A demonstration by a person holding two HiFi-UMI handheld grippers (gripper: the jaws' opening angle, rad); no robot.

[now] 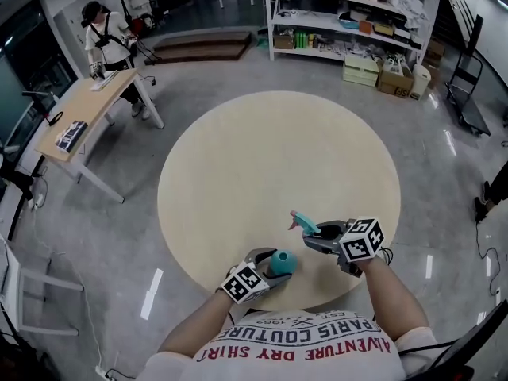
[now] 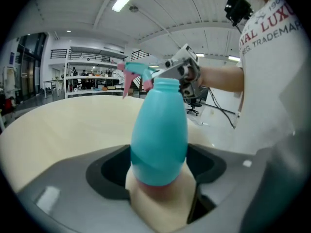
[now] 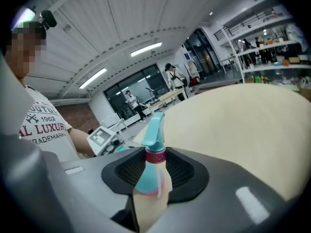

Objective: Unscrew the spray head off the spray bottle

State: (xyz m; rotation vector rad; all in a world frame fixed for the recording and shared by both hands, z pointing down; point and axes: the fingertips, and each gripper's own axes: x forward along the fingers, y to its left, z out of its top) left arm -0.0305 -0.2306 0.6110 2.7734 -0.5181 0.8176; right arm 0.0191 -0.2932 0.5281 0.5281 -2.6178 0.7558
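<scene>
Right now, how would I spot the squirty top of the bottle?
Find the big round beige table, then its near edge. The right gripper pinches the teal plastic spray head. Unlike the smooth teal bottle in the left gripper, it has a pink trigger and dark red collar.

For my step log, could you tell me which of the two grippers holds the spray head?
The right gripper: it clamps the pink-collared spray head, while the left gripper holds the headless teal bottle.

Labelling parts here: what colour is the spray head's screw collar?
Dark red collar, clearest in the right gripper view.
</scene>
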